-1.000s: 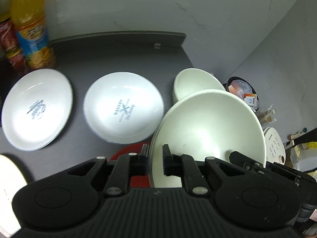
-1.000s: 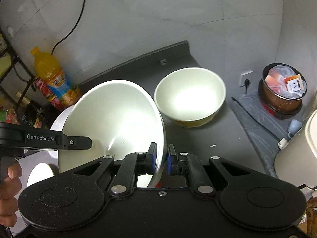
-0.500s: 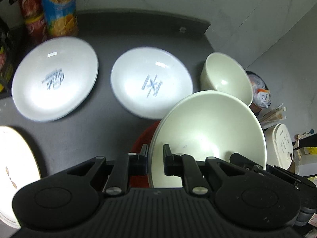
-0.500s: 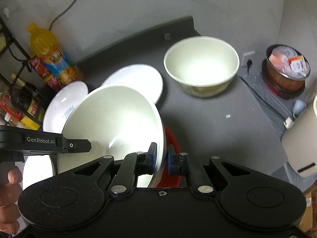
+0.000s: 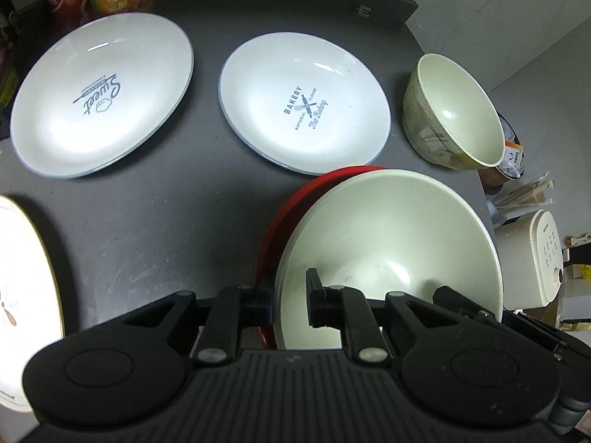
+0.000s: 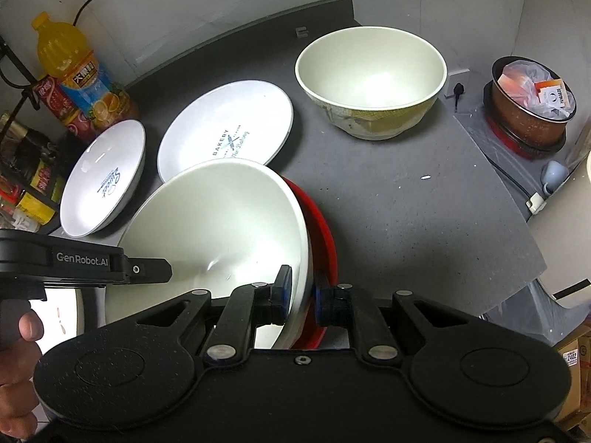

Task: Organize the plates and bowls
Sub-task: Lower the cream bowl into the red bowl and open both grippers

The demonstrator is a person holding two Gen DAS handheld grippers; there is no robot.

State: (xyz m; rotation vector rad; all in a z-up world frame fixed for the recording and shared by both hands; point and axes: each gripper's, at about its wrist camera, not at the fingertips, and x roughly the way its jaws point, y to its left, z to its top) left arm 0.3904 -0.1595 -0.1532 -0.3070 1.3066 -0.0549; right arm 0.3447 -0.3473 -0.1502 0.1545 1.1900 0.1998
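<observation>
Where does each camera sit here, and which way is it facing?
Left wrist: on the left tool, looking steeply down at the counter; its fingers clamp the big bowl rim.
Right wrist: on the right tool, looking down too, clamping the opposite rim; a hand shows.
Shared: big bowl, red plate, Bakery plate, deep bowl.

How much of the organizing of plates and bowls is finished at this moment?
Nothing looks stacked yet. In hand: the left gripper and right gripper both clamp the rim of the wide cream bowl over the red plate. Left: two white printed plates and the deep cream bowl lie separate.
</observation>
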